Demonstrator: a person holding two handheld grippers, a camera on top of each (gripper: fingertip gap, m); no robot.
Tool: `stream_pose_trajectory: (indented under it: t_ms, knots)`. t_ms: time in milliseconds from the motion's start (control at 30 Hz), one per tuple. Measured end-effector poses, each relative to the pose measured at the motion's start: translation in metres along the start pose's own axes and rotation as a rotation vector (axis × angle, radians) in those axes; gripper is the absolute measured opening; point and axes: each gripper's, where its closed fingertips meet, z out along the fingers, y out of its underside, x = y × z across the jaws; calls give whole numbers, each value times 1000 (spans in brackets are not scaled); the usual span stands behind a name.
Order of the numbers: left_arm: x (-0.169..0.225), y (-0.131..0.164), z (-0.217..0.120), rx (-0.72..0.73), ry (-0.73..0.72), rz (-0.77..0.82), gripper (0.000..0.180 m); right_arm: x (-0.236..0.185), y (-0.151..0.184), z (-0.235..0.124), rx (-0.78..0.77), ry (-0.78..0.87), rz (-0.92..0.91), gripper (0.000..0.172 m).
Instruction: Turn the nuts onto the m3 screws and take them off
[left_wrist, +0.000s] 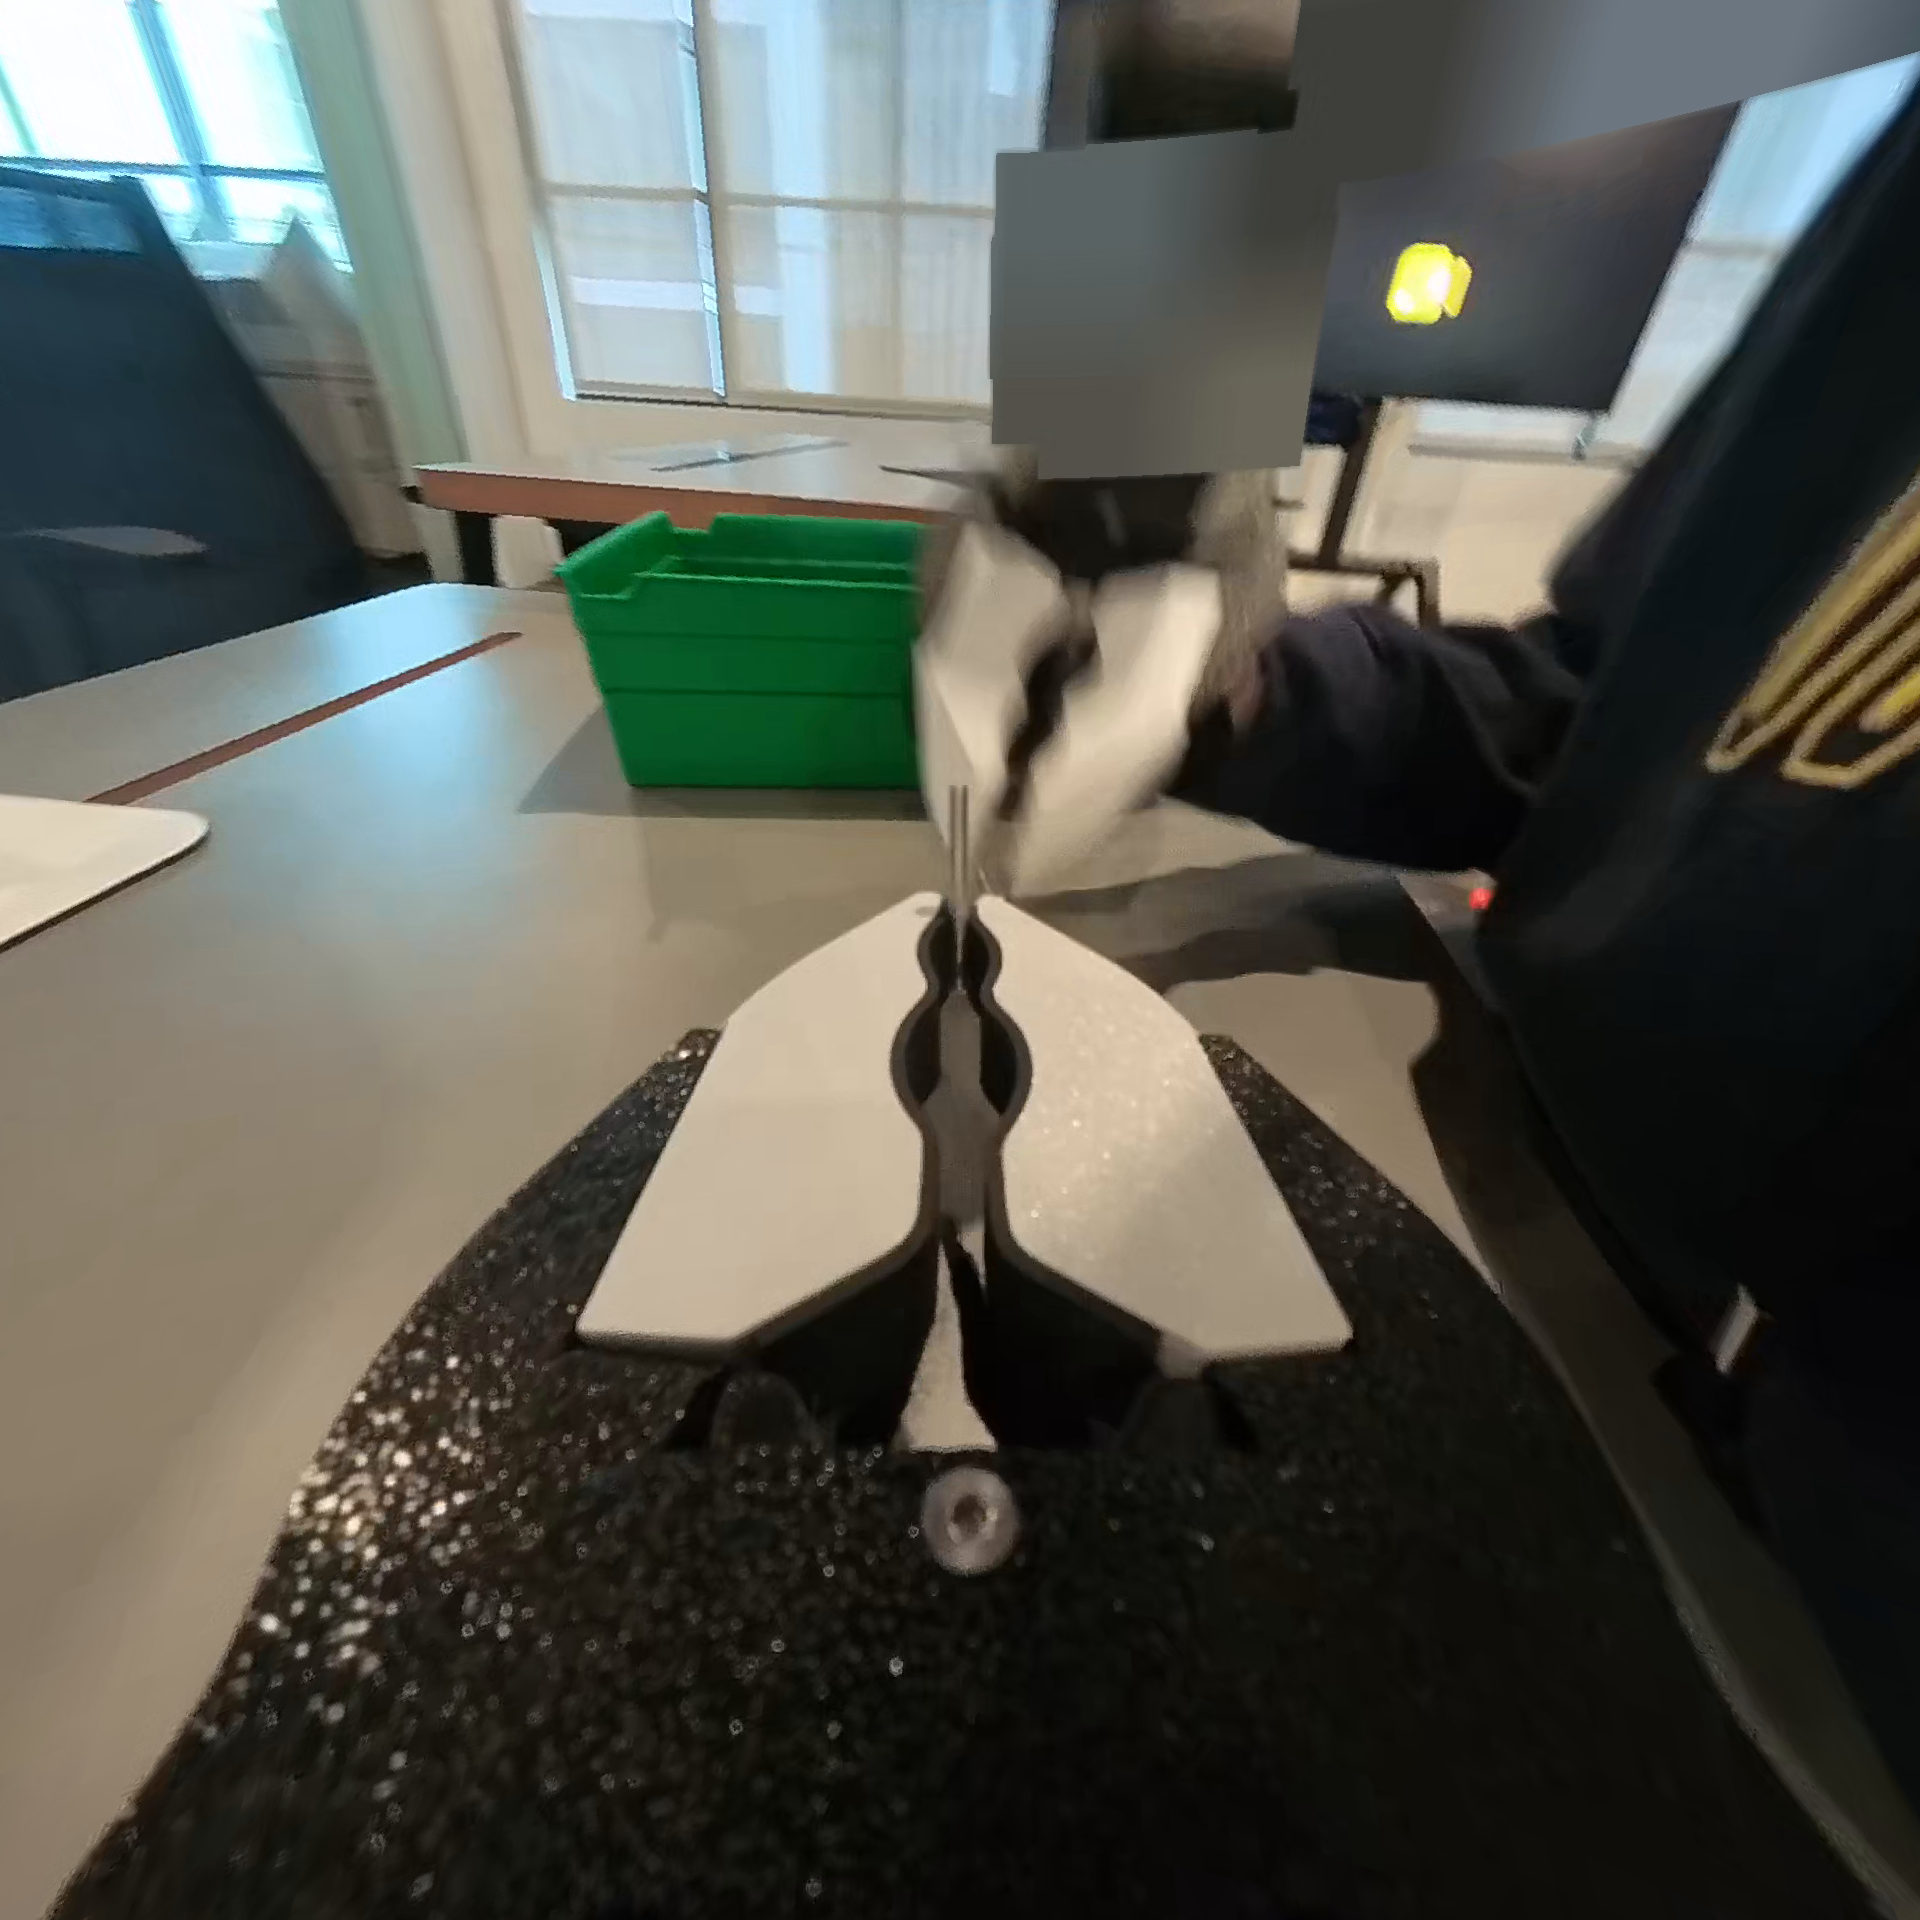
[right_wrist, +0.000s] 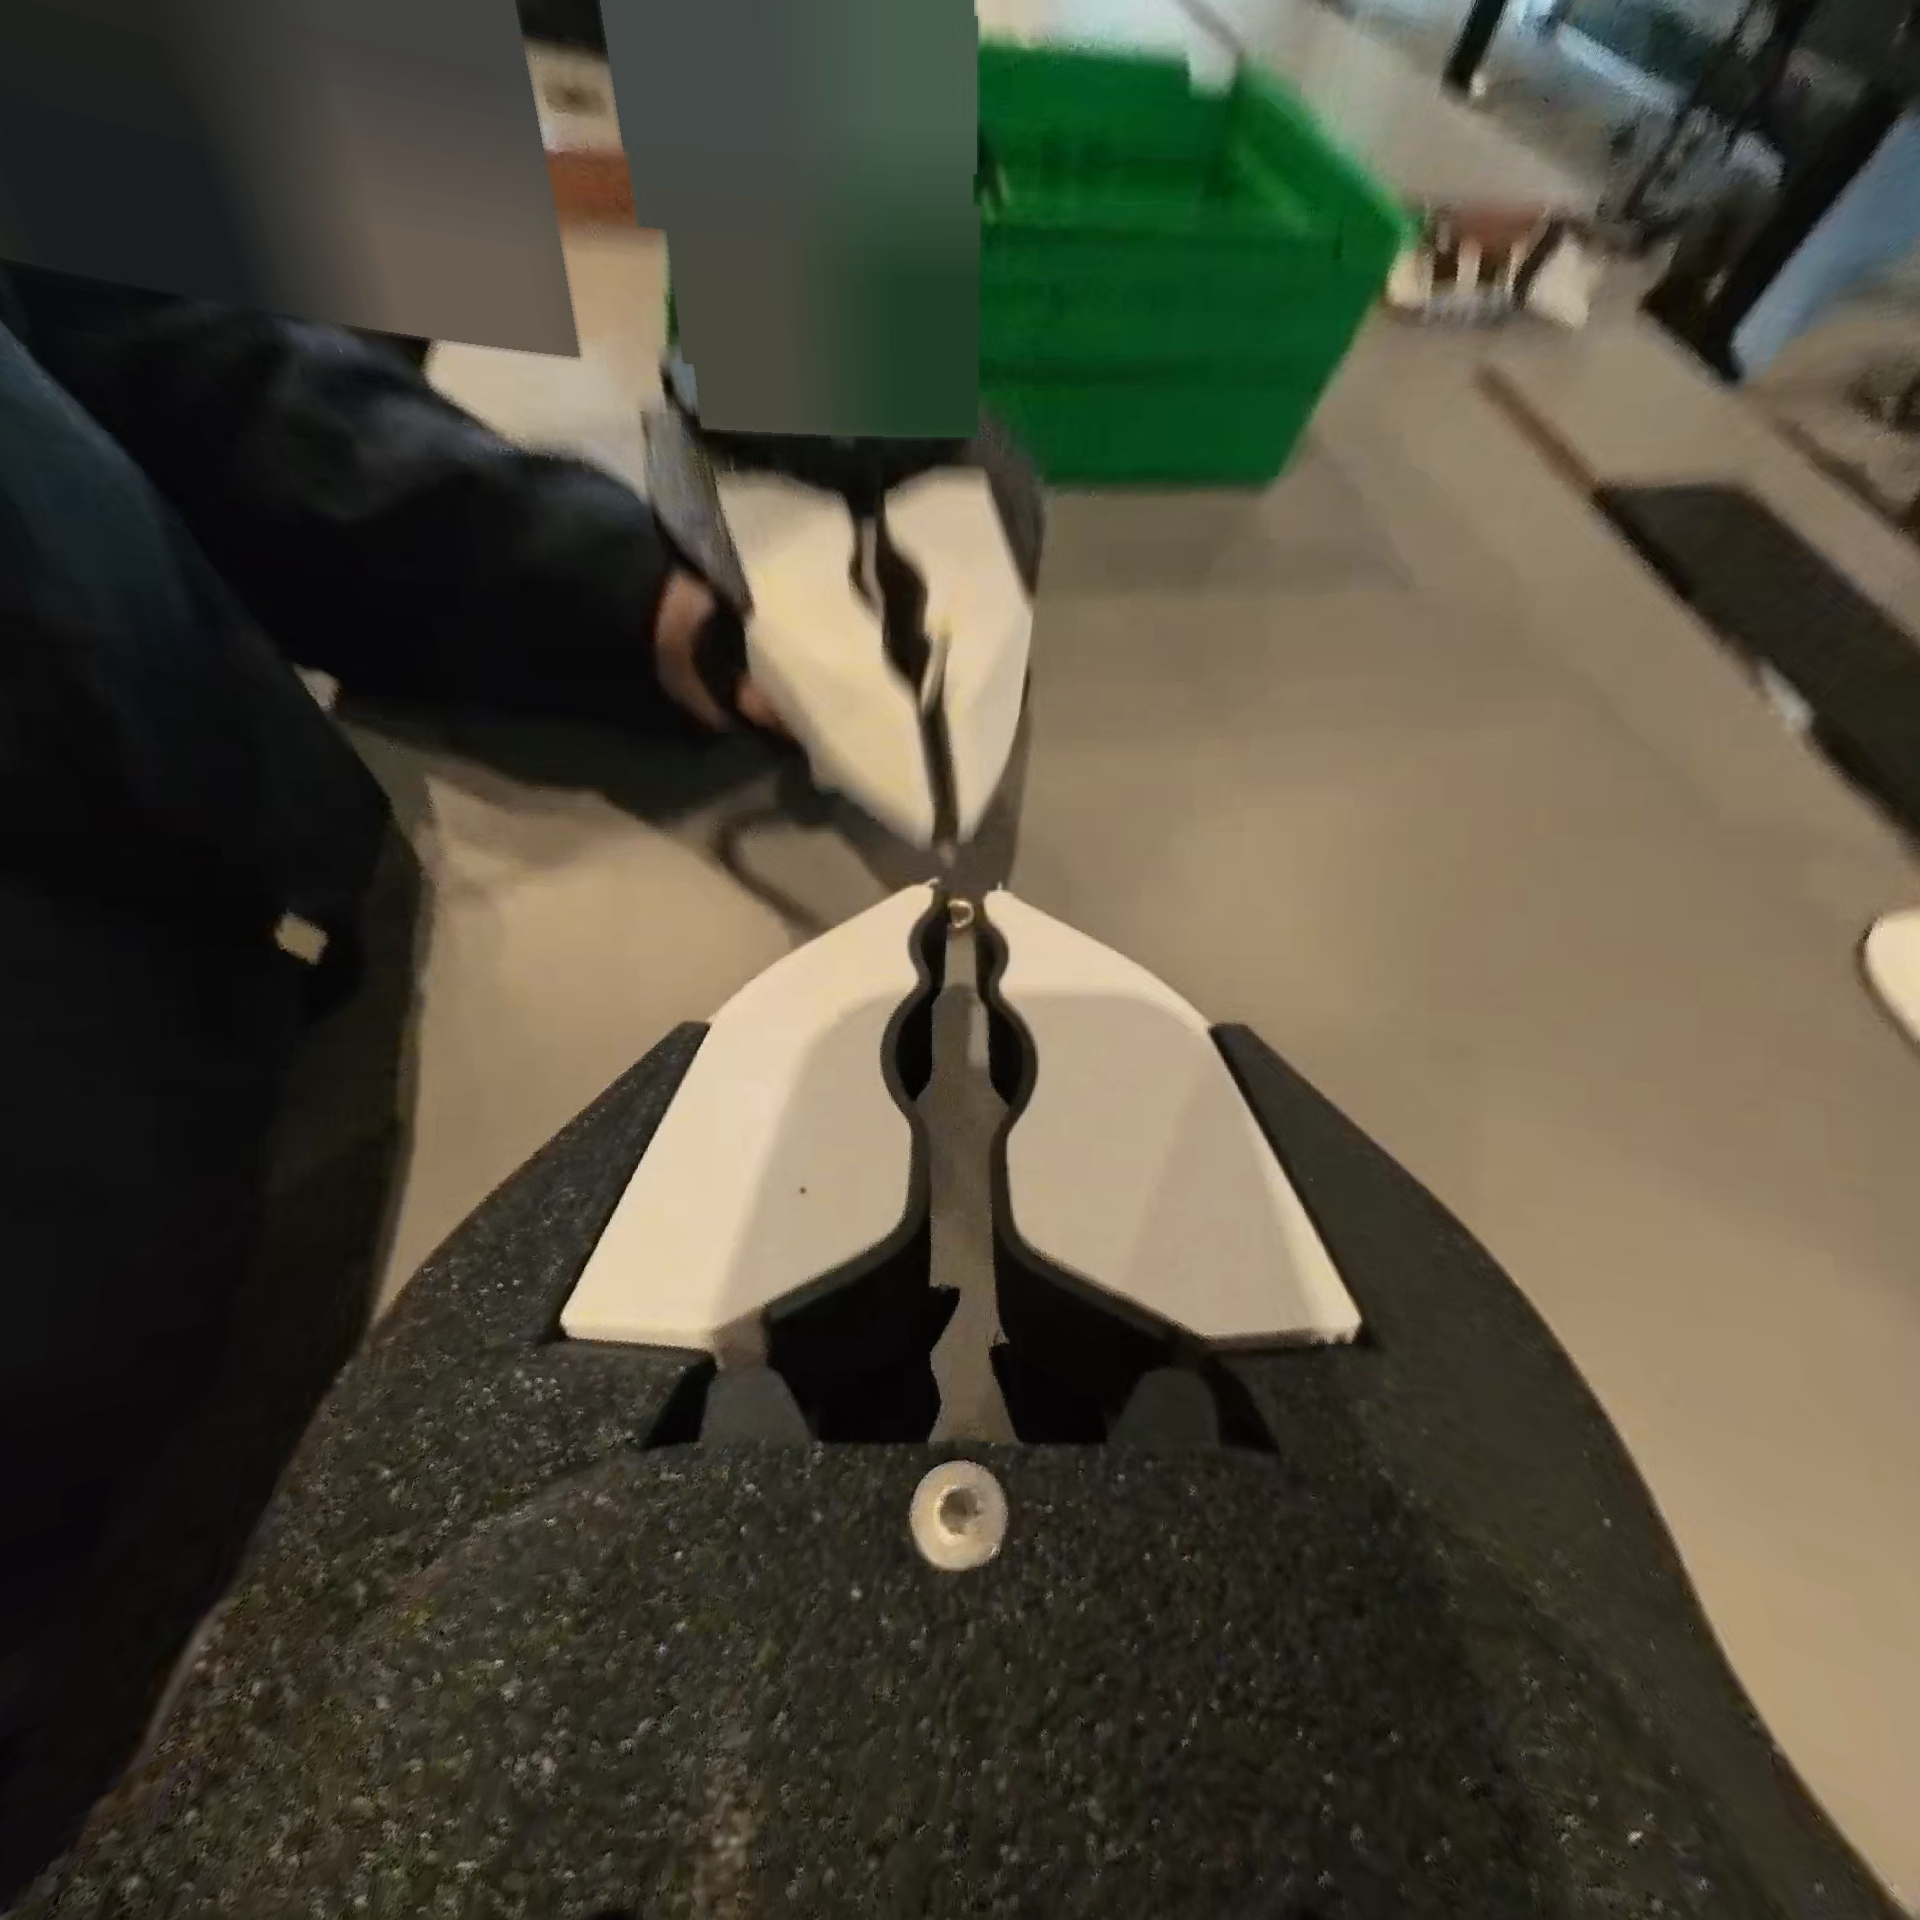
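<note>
In the left wrist view my left gripper (left_wrist: 958, 914) is shut on a thin metal screw (left_wrist: 960, 842), whose shaft sticks straight out past the white fingertips above the grey table (left_wrist: 416, 987). My right gripper (left_wrist: 1000, 878), blurred, comes in from the upper right with its tips right beside the screw. In the right wrist view my right gripper (right_wrist: 961, 896) is shut on a small metal nut (right_wrist: 962, 913) held at the very tips. The left gripper (right_wrist: 943, 831) faces it tip to tip, and the screw's end (right_wrist: 944, 847) points at the nut, a short way from it.
Stacked green bins (left_wrist: 748, 655) stand on the table behind the grippers and also show in the right wrist view (right_wrist: 1164, 291). A white pad (left_wrist: 83, 852) lies at the left edge. A person's dark sleeve (left_wrist: 1403, 727) and body fill the right side. Only a small space, under 4 cm, lies between the two pairs of fingers.
</note>
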Motion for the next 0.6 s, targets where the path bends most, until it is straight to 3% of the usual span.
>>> stream_pose_trajectory:
  t_ms: [167, 600]
  knots:
    - [5, 3, 3, -22, 20, 29, 1, -4, -41, 8, 56, -79, -83, 5]
    - [7, 3, 3, -26, 35, 32, 1, -10, -38, 14, -39, -108, -115, 5]
